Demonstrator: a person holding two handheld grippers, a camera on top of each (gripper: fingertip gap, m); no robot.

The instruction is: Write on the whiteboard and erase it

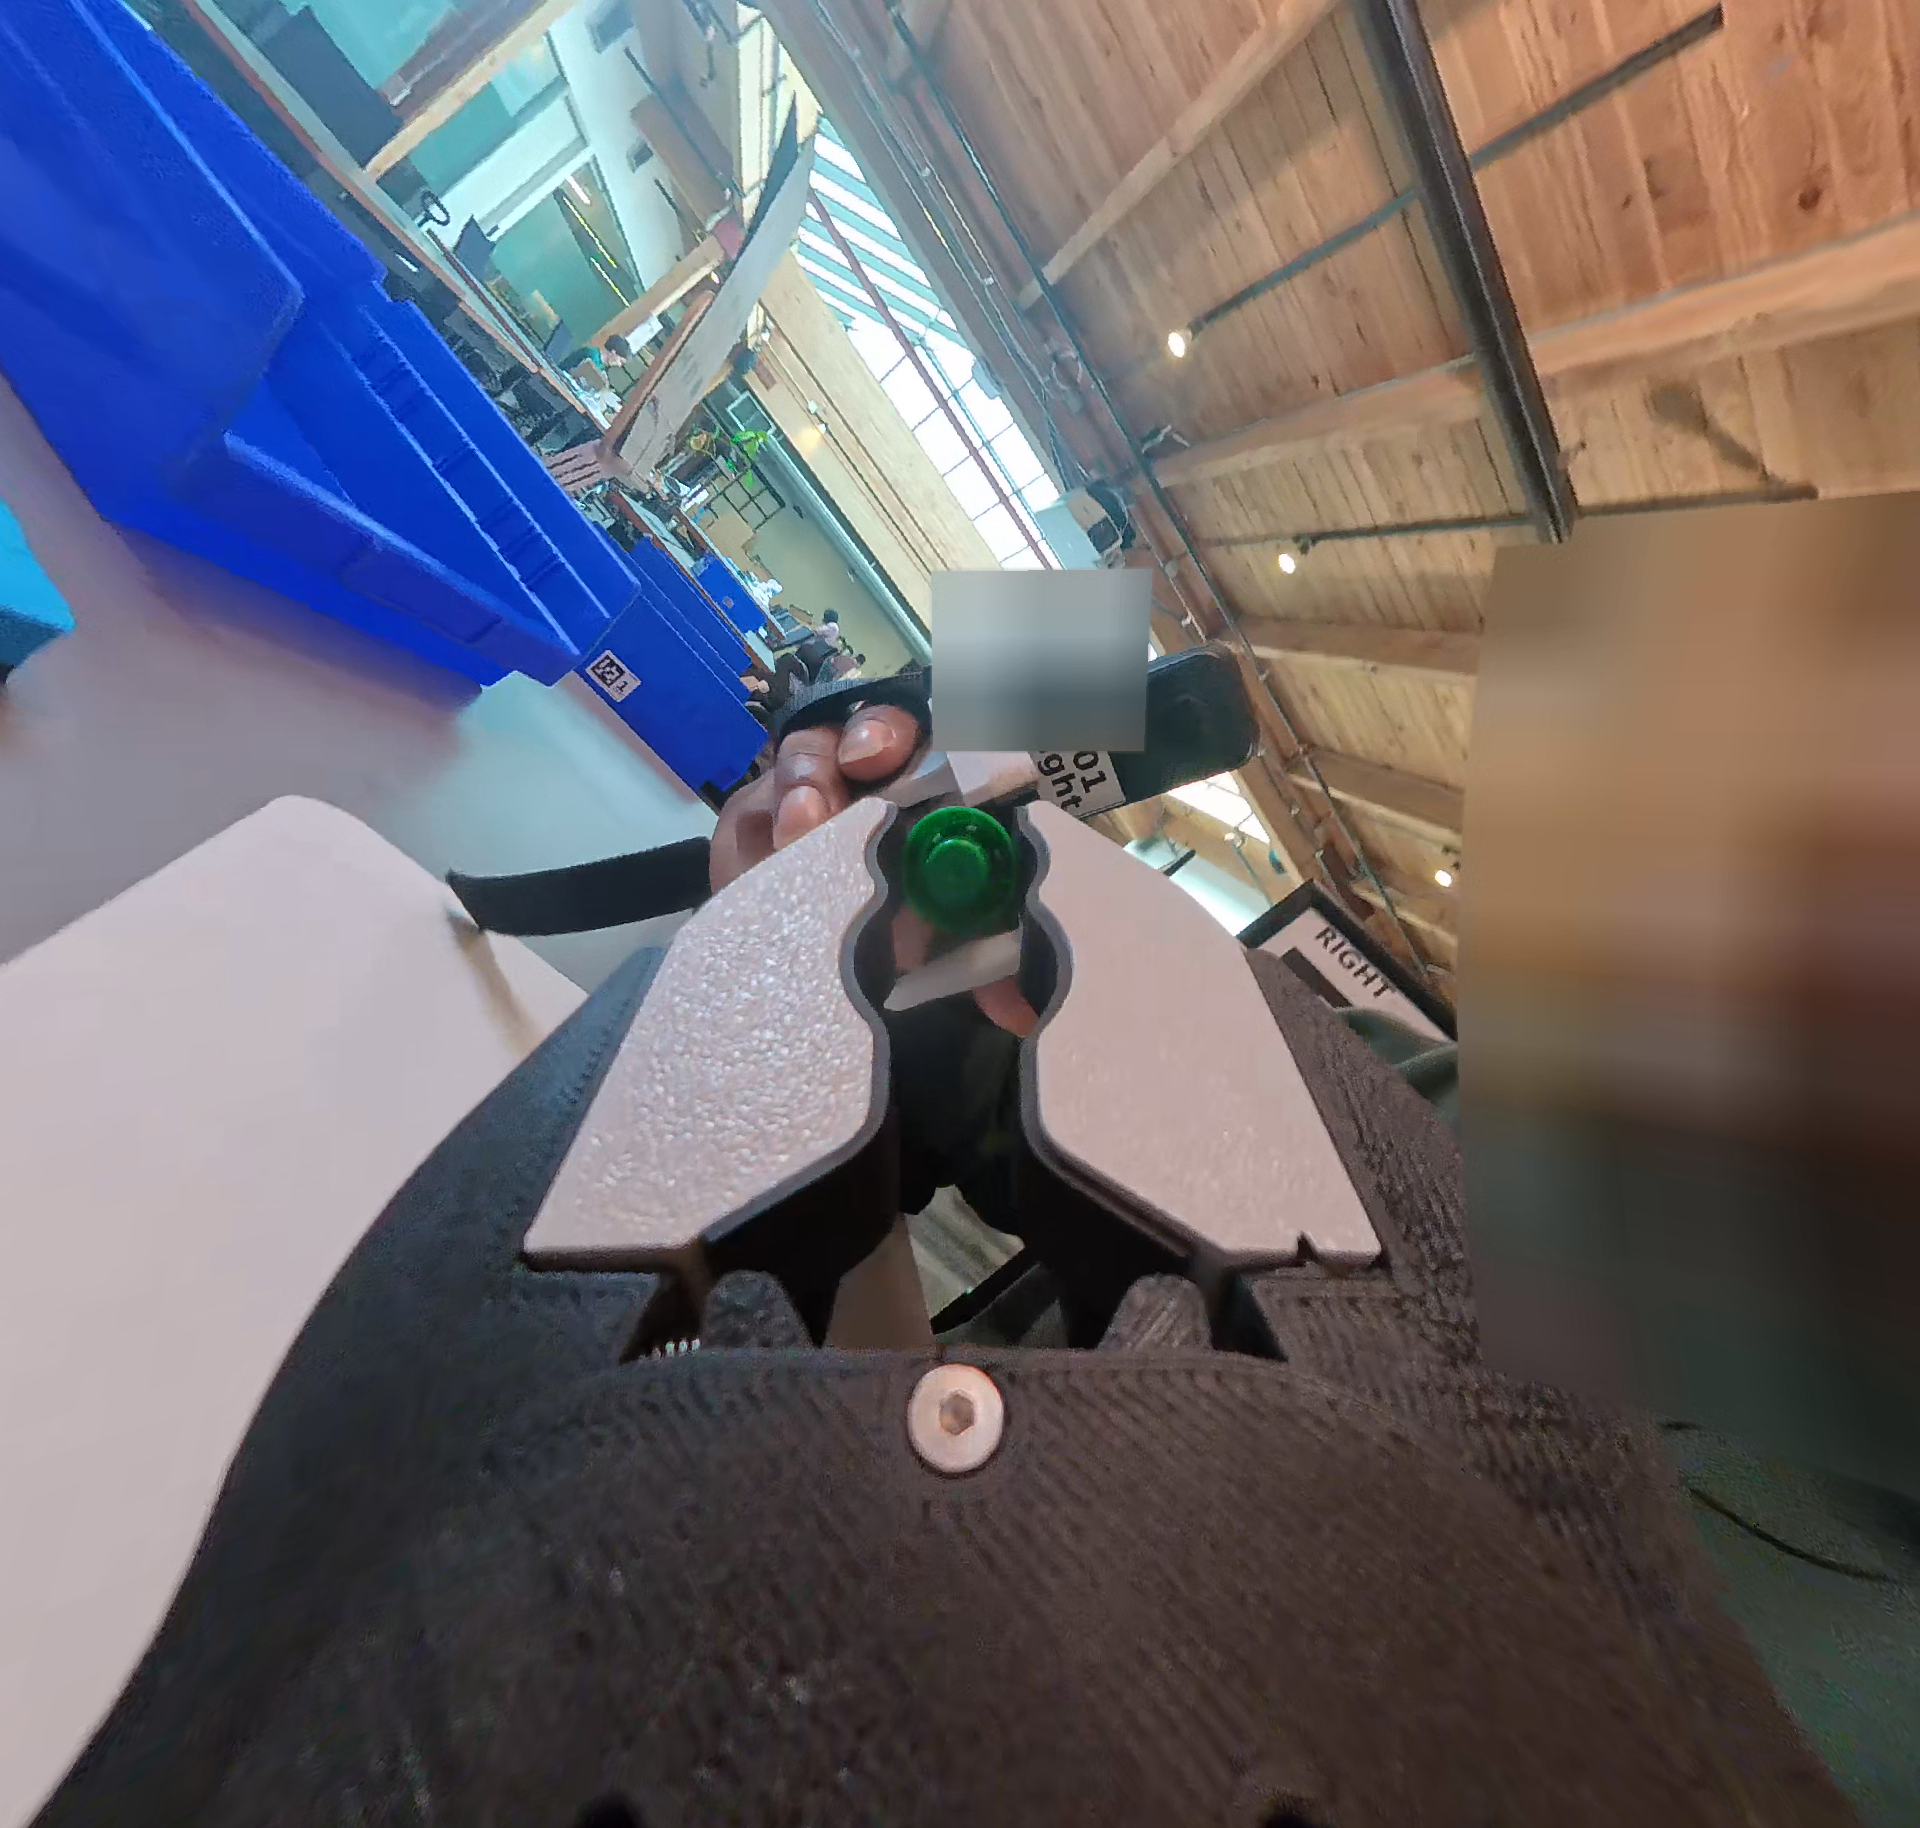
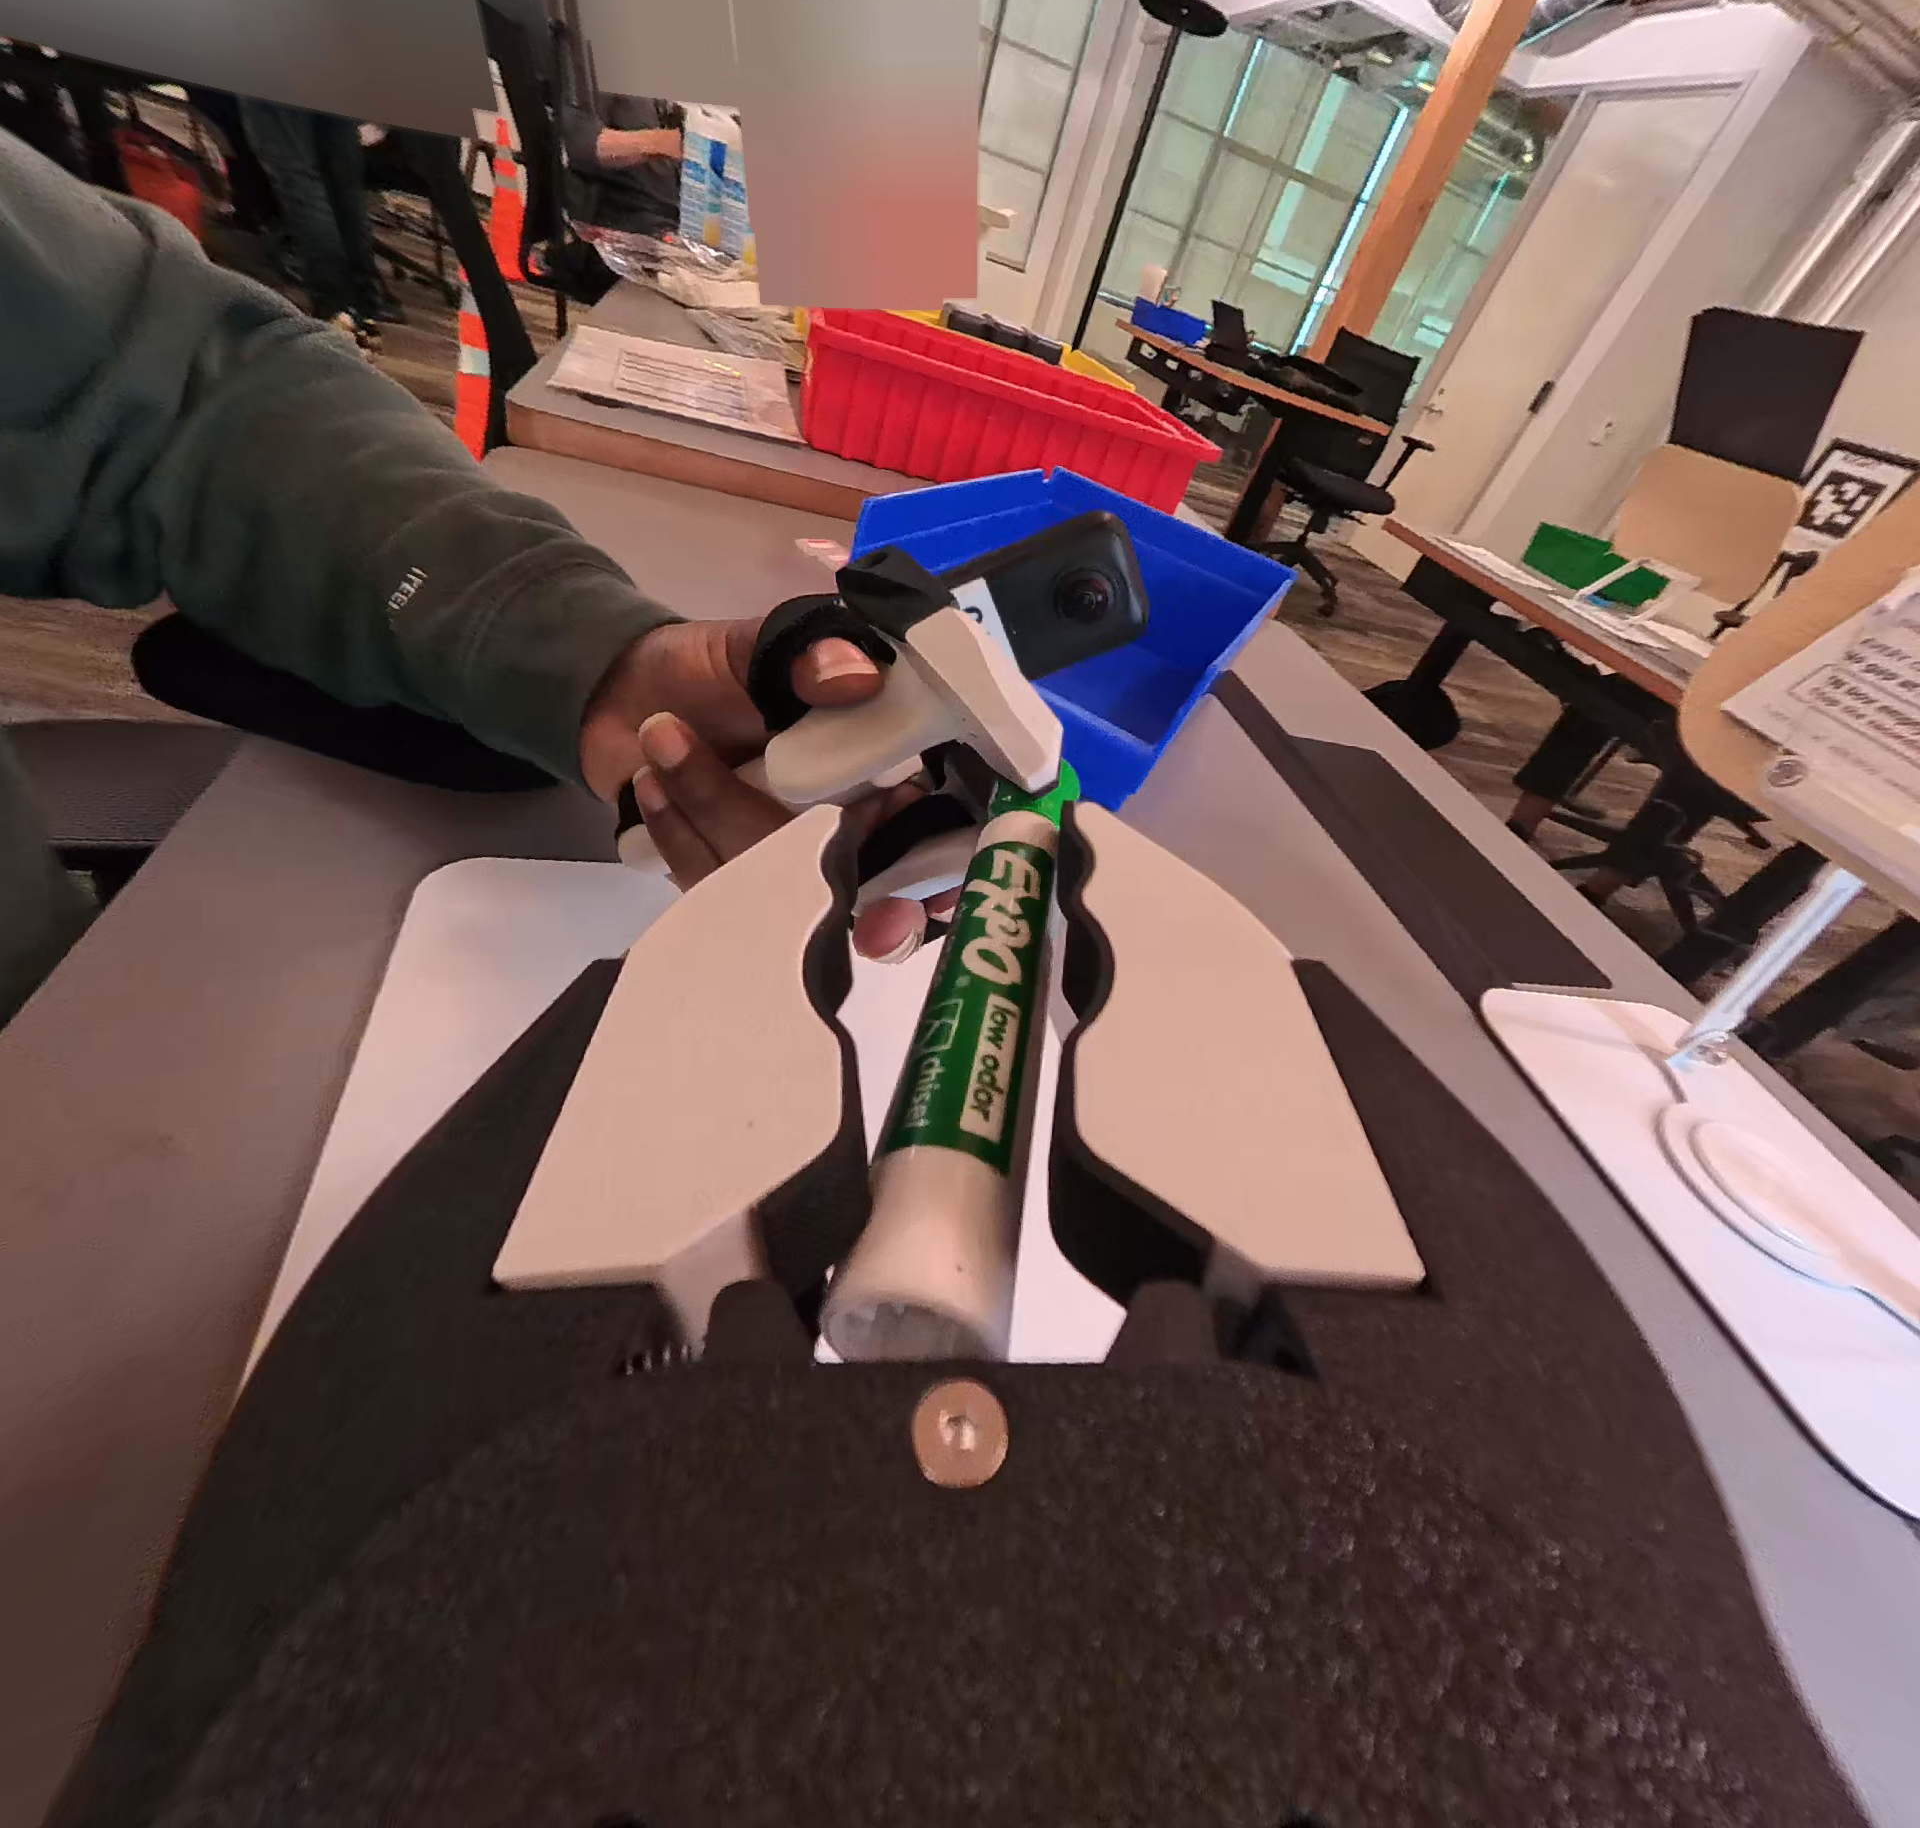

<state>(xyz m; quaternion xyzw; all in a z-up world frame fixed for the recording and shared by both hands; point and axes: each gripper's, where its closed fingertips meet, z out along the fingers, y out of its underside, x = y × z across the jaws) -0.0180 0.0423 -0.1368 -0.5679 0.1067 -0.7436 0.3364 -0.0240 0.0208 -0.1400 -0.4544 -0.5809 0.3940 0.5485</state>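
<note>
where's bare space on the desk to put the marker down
Free: the whiteboard left of the right gripper, and grey desk beyond its left edge. Crowded: ahead, where the left gripper meets the marker before the blue bin.

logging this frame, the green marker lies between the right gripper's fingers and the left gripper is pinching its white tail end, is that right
Not quite. The left gripper pinches the green marker at its green cap end, not the white tail, which points back toward the camera. The right wrist view shows this. The marker does lie between the fingers of the right gripper.
</note>
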